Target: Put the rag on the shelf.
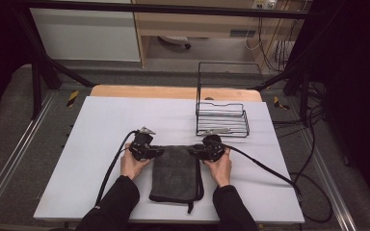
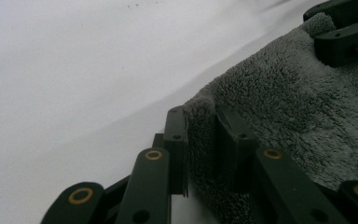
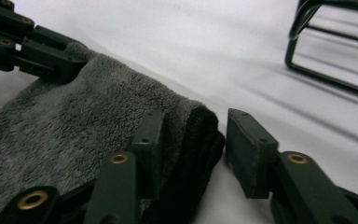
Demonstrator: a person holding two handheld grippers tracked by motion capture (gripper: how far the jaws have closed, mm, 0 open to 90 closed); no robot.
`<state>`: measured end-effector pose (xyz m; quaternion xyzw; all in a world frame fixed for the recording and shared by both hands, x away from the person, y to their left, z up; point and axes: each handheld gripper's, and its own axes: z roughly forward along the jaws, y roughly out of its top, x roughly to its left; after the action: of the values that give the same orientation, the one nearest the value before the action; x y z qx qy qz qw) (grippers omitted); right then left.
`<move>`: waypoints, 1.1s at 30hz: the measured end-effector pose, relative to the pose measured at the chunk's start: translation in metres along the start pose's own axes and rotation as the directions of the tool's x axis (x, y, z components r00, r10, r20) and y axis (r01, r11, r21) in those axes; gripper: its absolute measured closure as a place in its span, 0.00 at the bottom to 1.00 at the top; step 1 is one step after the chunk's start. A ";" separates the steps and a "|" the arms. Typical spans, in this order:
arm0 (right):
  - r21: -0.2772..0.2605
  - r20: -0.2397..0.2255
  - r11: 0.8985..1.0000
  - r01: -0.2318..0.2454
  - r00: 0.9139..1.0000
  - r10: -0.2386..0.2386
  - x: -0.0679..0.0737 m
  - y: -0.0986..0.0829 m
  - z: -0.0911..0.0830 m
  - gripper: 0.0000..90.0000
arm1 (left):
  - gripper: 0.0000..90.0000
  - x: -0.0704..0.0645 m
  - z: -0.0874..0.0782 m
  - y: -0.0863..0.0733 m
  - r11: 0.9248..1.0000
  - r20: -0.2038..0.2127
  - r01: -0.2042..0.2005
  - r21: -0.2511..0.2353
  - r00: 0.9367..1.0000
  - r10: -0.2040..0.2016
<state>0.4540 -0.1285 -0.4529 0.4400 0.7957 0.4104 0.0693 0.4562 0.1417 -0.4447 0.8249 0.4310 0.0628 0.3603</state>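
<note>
Lower centre of the high view, the folded grey towel (image 1: 176,173) lies flat on the white desk (image 1: 101,125). Left hand-held gripper (image 1: 155,151) pinches its upper-left corner; right hand-held gripper (image 1: 196,150) sits at the upper-right corner, jaws parted around the fold. Wire rack (image 1: 221,115) upper right.

No lettering, label, brand or number can be read anywhere on the scene; the yellow-and-black hazard-striped markers (image 1: 72,97) on the floor rails flanking the table carry stripes alone; a small plate (image 1: 242,33) on the wooden cabinet beyond is too blurred to read.
</note>
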 end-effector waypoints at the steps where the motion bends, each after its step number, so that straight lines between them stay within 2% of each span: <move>1: 0.002 -0.006 1.000 -0.006 1.000 0.007 0.000 0.000 0.000 0.68 | 0.83 0.000 0.000 0.000 1.000 0.000 0.000 0.000 1.000 0.000; 5: 0.023 -0.028 0.999 -0.031 0.999 0.032 -0.003 0.002 0.002 0.72 | 0.83 0.000 0.000 0.000 1.000 0.001 -0.001 -0.003 1.000 0.001; 10: 0.045 -0.054 0.997 -0.066 0.996 0.069 -0.003 0.003 0.001 0.82 | 0.83 0.000 0.000 -0.001 1.000 0.003 -0.004 -0.009 1.000 0.004; 16: 0.059 -0.058 0.992 -0.108 0.992 0.111 -0.004 0.005 0.000 0.87 | 0.87 0.001 -0.001 -0.002 1.000 0.015 0.018 -0.020 1.000 -0.018; 20: 0.056 -0.060 0.993 -0.104 0.992 0.107 -0.004 0.006 -0.001 0.88 | 0.89 -0.002 -0.002 -0.002 1.000 0.001 0.019 -0.019 1.000 -0.019; 24: 0.048 -0.060 0.994 -0.103 0.993 0.106 -0.003 0.006 -0.004 0.89 | 0.90 -0.001 -0.003 -0.001 0.999 0.006 0.032 -0.021 0.999 -0.032; 33: -0.012 -0.062 0.997 -0.080 0.995 0.079 0.004 0.008 -0.019 0.89 | 0.90 -0.006 -0.021 0.000 0.996 0.021 0.026 -0.088 0.999 -0.025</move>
<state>0.4475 -0.1342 -0.4341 0.4579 0.7764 0.4319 0.0317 0.4437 0.1485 -0.4286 0.8031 0.4347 0.0690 0.4016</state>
